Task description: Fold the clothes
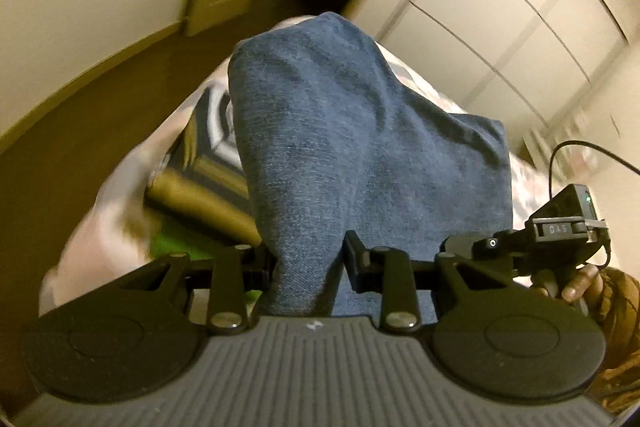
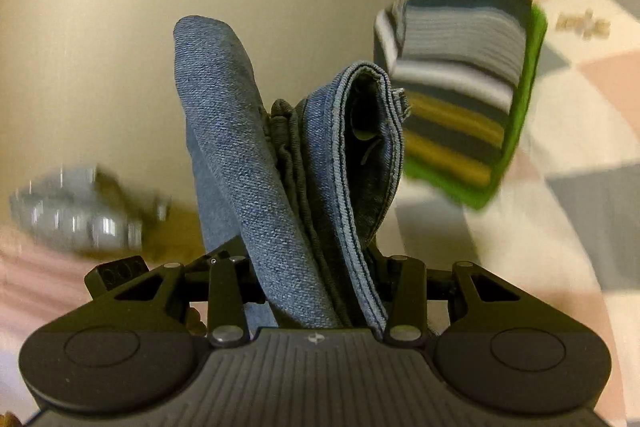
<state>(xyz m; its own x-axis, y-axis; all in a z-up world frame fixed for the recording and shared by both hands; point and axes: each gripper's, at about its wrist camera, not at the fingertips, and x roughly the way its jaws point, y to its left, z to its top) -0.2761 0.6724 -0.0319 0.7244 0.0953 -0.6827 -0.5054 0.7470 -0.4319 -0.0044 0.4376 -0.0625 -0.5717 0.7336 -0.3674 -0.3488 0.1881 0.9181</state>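
On right gripper [image 1: 560,227]: "OAS"

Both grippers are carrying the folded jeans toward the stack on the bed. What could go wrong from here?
1. The folded jeans stand as thick loose layers in the right gripper; an inner layer could slip and undo the fold.
2. The left gripper pinches only a narrow bunch, so the hanging denim may sag or pull free.
3. The stack of folded striped and green clothes on the checked bedspread looks slanted; setting the jeans down hard could topple it.
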